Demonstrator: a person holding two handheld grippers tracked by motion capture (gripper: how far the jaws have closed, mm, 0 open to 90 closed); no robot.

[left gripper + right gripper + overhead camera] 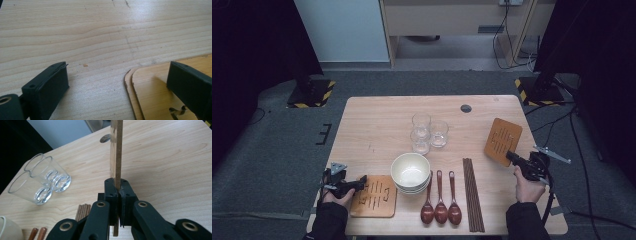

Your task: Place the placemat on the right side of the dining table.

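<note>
Right gripper (117, 192) jaws clamped on wooden mat (116, 152)

Light wooden counter (377, 120) stands on grey carpet floor (277, 150). Behind it, a pale wall panel (343, 30) and a wooden cabinet (452, 20). Dark stands with yellow-black striped bases (311, 93) sit at both far corners. Black cables (507, 50) trail across the floor.

Two flat wooden mats with rounded corners and cut-out slots are in work. The first mat (503, 141) is gripped at its near corner, raised off the table at the right side and tilted; in the right gripper view it is seen edge-on, upright. The second mat (375, 196) lies flat at the near left edge, beside the stacked bowls.
</note>
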